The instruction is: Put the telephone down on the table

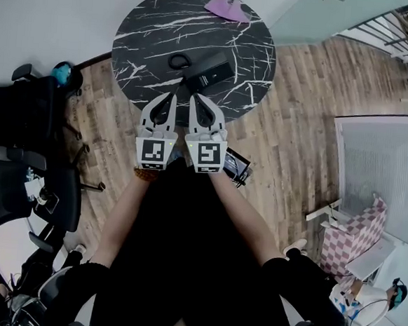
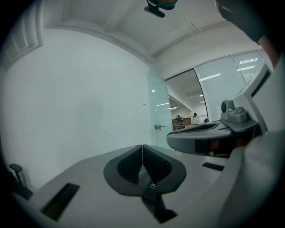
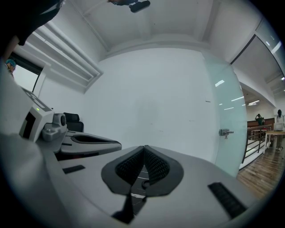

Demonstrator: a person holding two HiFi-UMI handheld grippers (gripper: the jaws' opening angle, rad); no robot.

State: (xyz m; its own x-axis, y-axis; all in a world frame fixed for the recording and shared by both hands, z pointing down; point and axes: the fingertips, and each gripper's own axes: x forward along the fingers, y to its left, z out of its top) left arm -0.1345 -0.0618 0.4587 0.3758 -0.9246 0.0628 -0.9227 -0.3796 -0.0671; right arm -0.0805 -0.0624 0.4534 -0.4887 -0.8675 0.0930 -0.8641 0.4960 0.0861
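**Fig. – Grippers vs. telephone, head view w/ both gripper views.**

The telephone [image 1: 211, 69], a black unit, lies flat on the round marbled table [image 1: 151, 31]. A dark cord loop [image 1: 177, 60] sits at its left end. Its long axis runs approx. from lower left to upper right in the head view, i.e. slanted across the line the grippers point along.

The left gripper [image 1: 171, 97] and right gripper [image 1: 196, 98] sit side by side at the table's near edge, tips toward the phone. The phone lies just ahead of both tips and a little to the right, so the right gripper is the nearer. Neither touches it.

Jaw state: the left pair is pressed together w/ nothing between, as its own view shows. The right pair is likewise pressed together and empty, and marble shows through the gap beneath the pads.

Pose: both forearms reach fwd from the lap, tools about level and parallel, marker cubes facing up.

Judgement: the phone already rests on the table and no grip is held, so the task reads as done, or not under way. Any further move would need the jaws spread first, approaching from the phone's near end.

A purple cloth [image 1: 228, 8] at the far rim is not involved.
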